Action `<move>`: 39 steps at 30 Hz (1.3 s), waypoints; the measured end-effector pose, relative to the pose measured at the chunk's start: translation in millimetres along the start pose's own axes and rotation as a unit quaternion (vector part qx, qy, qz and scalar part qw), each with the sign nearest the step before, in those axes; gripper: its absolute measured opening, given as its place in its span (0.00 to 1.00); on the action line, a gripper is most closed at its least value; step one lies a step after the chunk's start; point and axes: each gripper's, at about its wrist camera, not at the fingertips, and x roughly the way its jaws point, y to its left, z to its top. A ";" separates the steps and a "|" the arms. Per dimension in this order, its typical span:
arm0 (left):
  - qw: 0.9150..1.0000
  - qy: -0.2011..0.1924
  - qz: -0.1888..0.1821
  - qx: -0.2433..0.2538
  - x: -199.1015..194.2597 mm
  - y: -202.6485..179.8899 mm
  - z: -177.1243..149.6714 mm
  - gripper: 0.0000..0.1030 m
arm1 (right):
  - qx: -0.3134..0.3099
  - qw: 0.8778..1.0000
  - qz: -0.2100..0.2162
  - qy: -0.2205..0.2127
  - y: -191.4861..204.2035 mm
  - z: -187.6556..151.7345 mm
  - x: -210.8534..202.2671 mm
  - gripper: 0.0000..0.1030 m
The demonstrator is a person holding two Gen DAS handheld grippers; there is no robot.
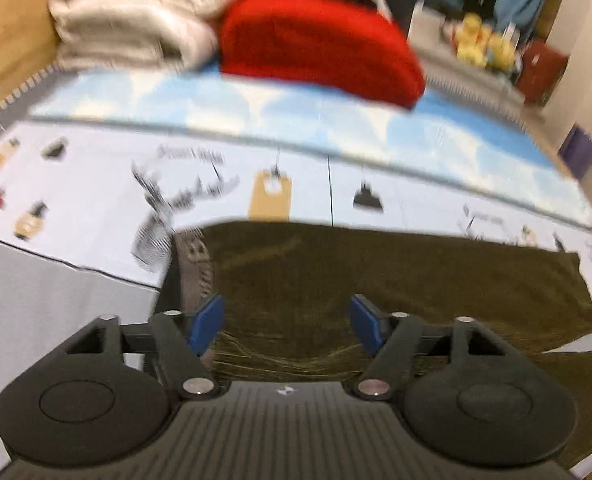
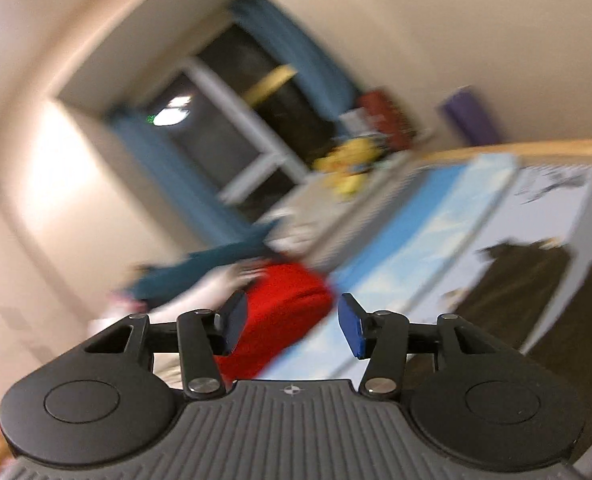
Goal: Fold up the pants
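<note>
While both views are smeared by motion blur, the left gripper (image 1: pixel 287 324) clearly has its blue pads spread wide, with nothing clamped between them. Below and ahead of those pads lie the dark olive pants (image 1: pixel 396 280), spread flat on a pale printed bedsheet (image 1: pixel 96 184); whether the pads touch the cloth is unclear. To the gripper's left the pants' grey waistband (image 1: pixel 194 264) carries lettering too blurred to read. Script on the sheet is also illegible. Farther ahead sit a red folded cloth (image 1: pixel 320 44) and a cream blanket (image 1: pixel 136 16).

The right gripper (image 2: pixel 292 326) is partly spread and empty, aimed across the room at a dark window (image 2: pixel 232 120) with blue curtains (image 2: pixel 308 56). The pants lie off to its right.
</note>
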 end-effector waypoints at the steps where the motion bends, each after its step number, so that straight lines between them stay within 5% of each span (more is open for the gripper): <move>1: 1.000 -0.007 0.005 -0.001 -6.6 0.6 -4.2 0.76 | -0.001 0.999 0.035 0.007 19.3 4.7 -17.1 0.55; 6: 0.998 0.028 0.047 -0.014 -1.8 15.8 -31.7 0.75 | -0.032 0.987 0.157 -0.021 90.1 24.8 -88.8 0.73; 9: 0.997 0.010 0.071 -0.022 -3.0 29.2 -25.4 0.75 | -0.013 0.985 0.172 -0.008 89.1 34.0 -92.7 0.78; 13: 0.994 0.032 0.068 -0.073 -1.8 49.2 -27.4 0.75 | 0.020 0.968 0.247 0.027 90.3 42.3 -97.5 0.82; 32: 0.999 0.014 0.030 -0.031 -4.7 28.8 -23.3 0.75 | 0.039 0.951 0.301 0.065 98.9 28.1 -112.5 0.83; 39: 0.999 0.007 0.021 -0.033 -8.8 30.8 -22.1 0.75 | 0.015 0.965 0.259 0.040 100.2 25.2 -116.4 0.82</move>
